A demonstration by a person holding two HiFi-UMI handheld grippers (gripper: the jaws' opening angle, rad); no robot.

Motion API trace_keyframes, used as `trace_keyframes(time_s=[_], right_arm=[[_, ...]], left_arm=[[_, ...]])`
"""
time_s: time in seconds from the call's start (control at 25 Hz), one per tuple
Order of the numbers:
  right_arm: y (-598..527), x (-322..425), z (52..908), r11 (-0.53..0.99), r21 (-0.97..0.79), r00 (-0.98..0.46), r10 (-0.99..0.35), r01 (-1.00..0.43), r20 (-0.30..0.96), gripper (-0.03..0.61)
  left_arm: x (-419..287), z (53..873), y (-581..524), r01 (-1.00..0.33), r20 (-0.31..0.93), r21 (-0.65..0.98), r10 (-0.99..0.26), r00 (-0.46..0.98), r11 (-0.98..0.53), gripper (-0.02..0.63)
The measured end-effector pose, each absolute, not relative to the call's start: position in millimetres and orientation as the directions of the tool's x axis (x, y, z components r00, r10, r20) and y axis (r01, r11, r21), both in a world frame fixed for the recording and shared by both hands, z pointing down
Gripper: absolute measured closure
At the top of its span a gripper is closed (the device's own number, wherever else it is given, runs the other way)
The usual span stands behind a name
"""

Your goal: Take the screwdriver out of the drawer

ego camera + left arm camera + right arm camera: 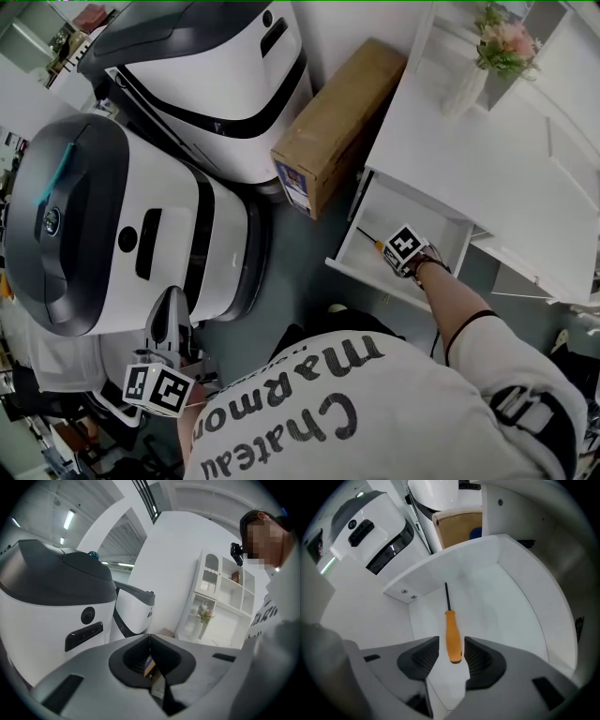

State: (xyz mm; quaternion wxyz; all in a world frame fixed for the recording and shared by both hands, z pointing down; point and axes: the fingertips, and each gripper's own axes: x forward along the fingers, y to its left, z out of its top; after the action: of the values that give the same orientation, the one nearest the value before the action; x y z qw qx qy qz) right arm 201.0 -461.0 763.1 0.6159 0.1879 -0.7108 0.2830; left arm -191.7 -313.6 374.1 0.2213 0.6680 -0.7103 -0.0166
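Note:
The screwdriver [453, 637], with an orange handle and a thin black shaft, lies on the floor of the open white drawer [525, 597]. My right gripper [452, 651] points steeply down into the drawer and is open. Its jaws stand on either side of the handle's rear end with a small gap on each side. In the head view the right gripper [398, 258] is inside the drawer [412, 211], and a bit of the screwdriver [375, 242] shows beside it. My left gripper [173, 295] hangs low at the left by a white machine, shut and empty [150, 637].
Two large white-and-grey machines [141, 234] [225, 75] stand left of the drawer. A cardboard box [337, 122] leans between them and the white cabinet [525, 169]. A vase of flowers [487, 56] stands on the cabinet top.

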Motion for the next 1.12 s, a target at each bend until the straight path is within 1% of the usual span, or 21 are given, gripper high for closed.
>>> trace_keyframes(time_s=[0.24, 0.4, 0.52, 0.68, 1.12], right_arm=[[-464, 206, 778, 0.769, -0.115, -0.104, 0.064, -0.629, 0.993, 0.402], [-464, 202, 785, 0.737, -0.109, -0.084, 0.07, -0.667, 0.994, 0.402], [-462, 199, 792, 0.74, -0.1, -0.064, 0.077, -0.666, 0.995, 0.402], [-461, 199, 793, 0.746, -0.091, -0.05, 0.078, -0.66, 0.996, 0.403], [-467, 201, 793, 0.721, -0.101, -0.065, 0.078, -0.685, 0.995, 0.446]], left_arm=[[-201, 377, -307, -0.941, 0.315, 0.304, -0.948, -0.047, 0.148, 0.591], [-210, 376, -304, -0.939, 0.326, 0.294, -0.942, -0.074, 0.176, 0.591], [-216, 376, -306, -0.94, 0.329, 0.289, -0.941, -0.082, 0.183, 0.591], [-216, 379, -314, -0.942, 0.342, 0.287, -0.937, -0.068, 0.173, 0.591], [-209, 397, -337, -0.939, 0.364, 0.317, -0.931, -0.008, 0.133, 0.591]])
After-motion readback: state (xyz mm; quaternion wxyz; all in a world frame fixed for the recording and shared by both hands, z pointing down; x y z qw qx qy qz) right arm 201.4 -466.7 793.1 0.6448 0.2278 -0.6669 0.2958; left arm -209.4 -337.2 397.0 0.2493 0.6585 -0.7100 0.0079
